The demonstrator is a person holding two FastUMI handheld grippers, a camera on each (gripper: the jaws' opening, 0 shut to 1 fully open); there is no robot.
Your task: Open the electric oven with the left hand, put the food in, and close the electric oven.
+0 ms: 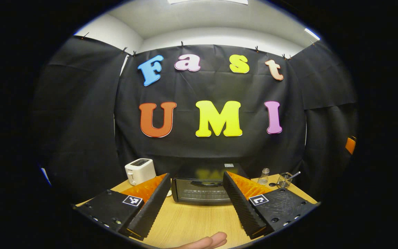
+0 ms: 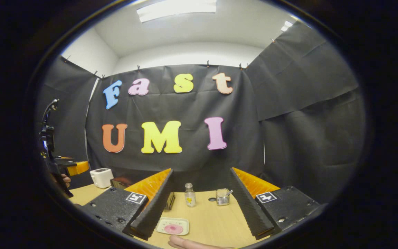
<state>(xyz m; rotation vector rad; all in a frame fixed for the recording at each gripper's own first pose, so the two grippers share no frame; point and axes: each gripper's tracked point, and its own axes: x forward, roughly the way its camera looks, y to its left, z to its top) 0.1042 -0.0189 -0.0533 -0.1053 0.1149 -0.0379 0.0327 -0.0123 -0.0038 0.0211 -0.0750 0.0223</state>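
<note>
Sitting shut at lower centre of the left gripper view, the oven (image 1: 202,188) was framed between the spread, empty left gripper (image 1: 196,207), likely lined up for its door. Right gripper (image 2: 199,207) gaped above the food tray (image 2: 173,226), lower centre.

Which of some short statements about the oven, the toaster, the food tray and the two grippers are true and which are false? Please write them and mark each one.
1. The electric oven has its door closed. True.
2. The white toaster stands on top of the oven. False: it stands on the table, beside the oven.
3. The left gripper is open, and the oven shows between its jaws. True.
4. The right gripper holds the small glass bottle. False: its jaws are open and hold nothing; the bottle stands on the table.
5. The tray with pink food lies on the table. True.
</note>
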